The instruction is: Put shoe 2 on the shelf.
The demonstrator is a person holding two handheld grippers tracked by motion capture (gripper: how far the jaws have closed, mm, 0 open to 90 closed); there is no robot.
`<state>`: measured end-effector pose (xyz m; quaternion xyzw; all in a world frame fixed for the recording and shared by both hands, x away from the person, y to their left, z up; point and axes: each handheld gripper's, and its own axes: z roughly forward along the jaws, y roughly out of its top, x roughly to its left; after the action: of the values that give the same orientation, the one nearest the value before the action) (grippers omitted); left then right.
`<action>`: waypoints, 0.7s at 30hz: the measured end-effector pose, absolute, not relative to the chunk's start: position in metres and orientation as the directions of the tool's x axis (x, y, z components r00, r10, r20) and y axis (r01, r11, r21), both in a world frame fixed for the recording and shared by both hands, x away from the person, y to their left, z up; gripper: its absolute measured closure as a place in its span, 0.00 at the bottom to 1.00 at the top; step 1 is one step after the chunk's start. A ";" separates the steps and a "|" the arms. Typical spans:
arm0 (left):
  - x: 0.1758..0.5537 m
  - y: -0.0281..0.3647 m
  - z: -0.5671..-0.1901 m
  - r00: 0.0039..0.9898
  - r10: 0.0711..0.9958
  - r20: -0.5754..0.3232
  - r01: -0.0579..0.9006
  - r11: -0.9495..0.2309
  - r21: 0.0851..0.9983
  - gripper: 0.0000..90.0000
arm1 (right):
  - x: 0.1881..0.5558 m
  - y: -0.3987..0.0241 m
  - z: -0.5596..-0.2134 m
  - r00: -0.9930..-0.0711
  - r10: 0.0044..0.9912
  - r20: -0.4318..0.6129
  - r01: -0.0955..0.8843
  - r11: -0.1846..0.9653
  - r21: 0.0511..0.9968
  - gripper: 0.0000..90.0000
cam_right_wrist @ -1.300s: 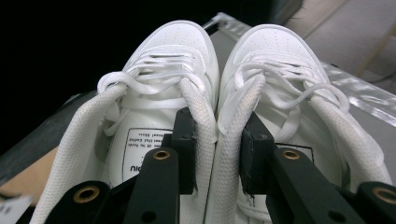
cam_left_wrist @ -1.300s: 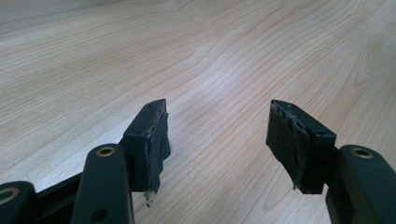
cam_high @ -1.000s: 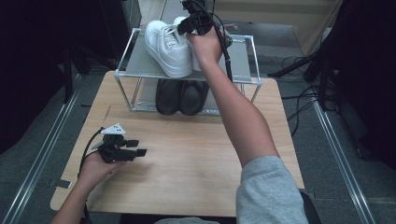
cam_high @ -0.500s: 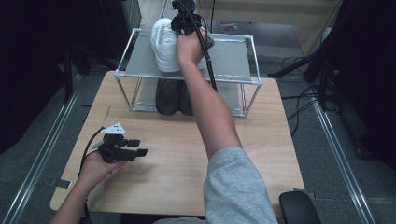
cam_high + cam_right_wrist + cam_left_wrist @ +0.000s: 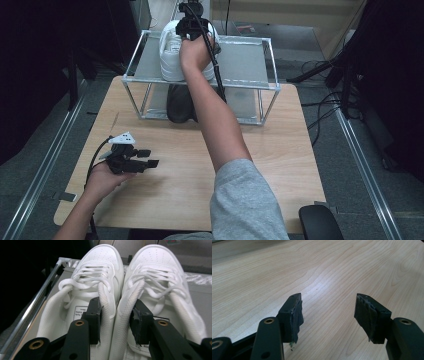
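Note:
A pair of white shoes (image 5: 169,56) rests on the left part of the rack's top shelf (image 5: 245,56), toes pointing away. My right gripper (image 5: 192,22) reaches over their heels. In the right gripper view one jaw of that gripper (image 5: 115,315) sits inside each shoe, with the two inner collars (image 5: 110,322) between the pads. The jaws have just been opening, and the pads still touch the collars. My left gripper (image 5: 151,157) rests near the table's front left, open with nothing between its fingers (image 5: 328,312).
A pair of black shoes (image 5: 177,102) stands on the rack's lower level, under the white pair. The right half of the top shelf is bare. The wooden table (image 5: 285,150) spreads in front of the rack. A black chair seat (image 5: 320,222) shows at the bottom right.
My right hand has carried the white shoes leftward and down onto the shelf's left part. The left hand has stayed in place.

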<state>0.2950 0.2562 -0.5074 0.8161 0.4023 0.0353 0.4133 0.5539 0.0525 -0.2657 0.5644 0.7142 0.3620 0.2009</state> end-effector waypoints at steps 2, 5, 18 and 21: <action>0.295 0.255 -0.508 0.676 0.683 -0.277 0.628 -0.339 0.700 0.44 | 0.552 0.050 -0.266 -0.295 0.949 0.113 0.657 0.115 0.745 0.70; 0.295 0.253 -0.508 0.680 0.680 -0.275 0.628 -0.346 0.698 0.44 | 0.552 0.041 -0.268 -0.305 0.941 0.149 0.660 0.096 0.745 0.67; 0.298 0.250 -0.510 0.683 0.681 -0.263 0.629 -0.366 0.686 0.44 | 0.543 0.024 -0.264 -0.366 0.913 0.178 0.643 0.110 0.758 0.58; 0.299 0.249 -0.510 0.685 0.680 -0.264 0.629 -0.367 0.685 0.44 | 0.540 0.019 -0.261 -0.382 0.905 0.188 0.644 0.114 0.757 0.57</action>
<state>0.2986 0.2494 -0.5101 0.8262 0.3959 0.0320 0.3995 0.5403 0.0190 -0.2614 0.5314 0.7285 0.4005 0.1629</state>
